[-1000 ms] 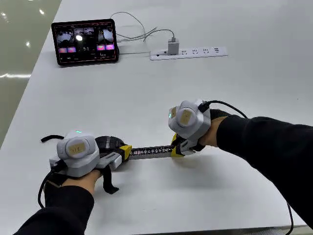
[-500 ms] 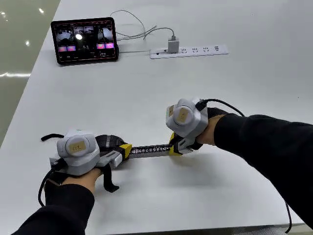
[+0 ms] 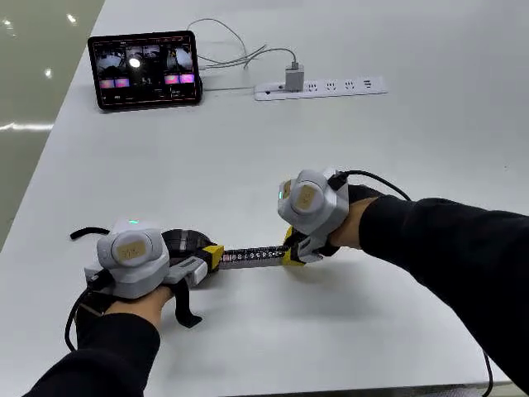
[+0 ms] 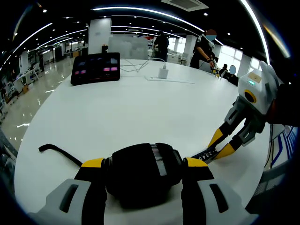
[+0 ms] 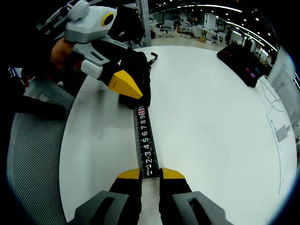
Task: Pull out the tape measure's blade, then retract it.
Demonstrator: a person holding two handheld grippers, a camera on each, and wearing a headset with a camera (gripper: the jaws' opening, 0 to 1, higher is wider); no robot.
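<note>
— Tape measure [image 3: 183,245] first: where is it sitting in the head view?
— It's lying at the lower left of the frame on the white table [image 3: 248,165], and your left gripper [image 3: 202,255] is clamping its black body. The blade [image 3: 252,256] is running rightward to the frame's centre, where your right gripper [image 3: 291,253] is pinching its tip.
— And the left gripper view?
— Your jaws are gripping the body from both sides at bottom centre; the blade is leading off toward the right of the frame.
— The right gripper view?
— Your jaws are standing narrow, nipping the blade's end at bottom centre, with a short run of numerals showing up to the body.
— So how far along are you?
— I'd judge you're partway through the pulling: only a little blade is showing, and the retracting is waiting.
</note>
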